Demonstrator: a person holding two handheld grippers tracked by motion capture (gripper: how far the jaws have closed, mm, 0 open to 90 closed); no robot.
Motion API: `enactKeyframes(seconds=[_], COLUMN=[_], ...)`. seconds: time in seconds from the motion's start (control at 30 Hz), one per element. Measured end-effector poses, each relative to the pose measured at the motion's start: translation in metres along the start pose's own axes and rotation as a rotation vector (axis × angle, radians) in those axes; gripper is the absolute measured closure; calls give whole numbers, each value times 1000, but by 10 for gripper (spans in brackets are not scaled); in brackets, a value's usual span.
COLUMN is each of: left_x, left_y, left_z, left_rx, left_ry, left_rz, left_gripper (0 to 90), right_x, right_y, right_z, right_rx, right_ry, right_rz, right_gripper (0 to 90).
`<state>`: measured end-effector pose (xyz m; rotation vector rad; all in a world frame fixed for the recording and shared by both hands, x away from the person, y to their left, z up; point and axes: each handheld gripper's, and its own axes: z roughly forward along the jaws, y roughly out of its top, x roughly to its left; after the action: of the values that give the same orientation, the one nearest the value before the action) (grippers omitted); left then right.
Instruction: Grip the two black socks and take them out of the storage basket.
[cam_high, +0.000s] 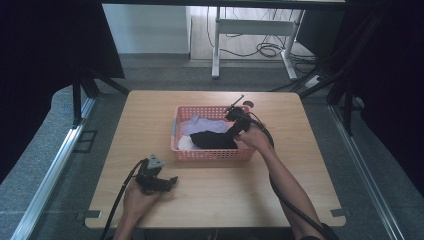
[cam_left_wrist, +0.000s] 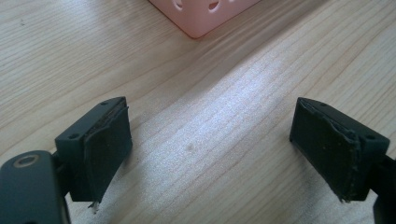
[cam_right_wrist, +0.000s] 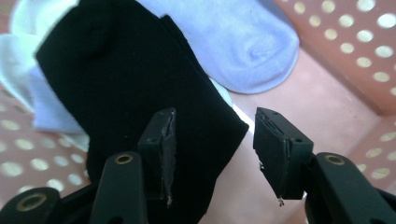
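The black sock (cam_right_wrist: 126, 79) lies in the pink basket (cam_high: 210, 154), far right of your left gripper (cam_left_wrist: 210, 149). It looks soft and light. Your right gripper (cam_right_wrist: 212, 154) has jaws apart at its edge; pinch there. Left jaws are apart too.

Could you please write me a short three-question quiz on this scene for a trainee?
1. True or false: the right gripper has its jaws open over the black sock.
2. What holds the socks: A a pink basket, B a grey tray, C a cardboard box?
3. What surface lies under the left gripper?

Key: 1 true. 2 A. 3 the wooden table.
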<state>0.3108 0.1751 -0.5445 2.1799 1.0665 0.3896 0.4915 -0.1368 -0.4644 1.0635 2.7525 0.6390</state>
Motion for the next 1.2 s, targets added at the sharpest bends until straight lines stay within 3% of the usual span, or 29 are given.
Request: enactKeyframes(seconds=[0.1,0.17,0.2,0.23,0.27,0.33,0.37,0.53,0.73,1.2], left_x=[0,0,0,0,0,0,0,0,0,0], left_y=[0,0,0,0,0,0,0,0,0,0], left_z=[0,0,0,0,0,0,0,0,0,0], left_rx=[0,1,1,0,1,0,0,1,2,0], left_ry=[0,0,0,0,0,0,0,0,1,3], left_rz=[0,0,0,0,0,0,0,1,2,5], left_gripper=[125,125,124,125,125,125,124,125,125,124], right_x=[1,1,1,1,1,1,0,0,7,16], right_y=[2,4,4,4,4,4,3,5,13,28], right_z=[6,13,13,14,14,14,10,-2,-36,-89], right_rx=[37,68,68,74,74,64,51,13,-78,-184], right_ry=[-21,-27,-27,-27,-27,-30,-18,-3,29,21], right_rz=[4,7,7,3,3,-3,0,-2,-25,-70], right_gripper=[524,630,630,731,731,851,866,870,867,868])
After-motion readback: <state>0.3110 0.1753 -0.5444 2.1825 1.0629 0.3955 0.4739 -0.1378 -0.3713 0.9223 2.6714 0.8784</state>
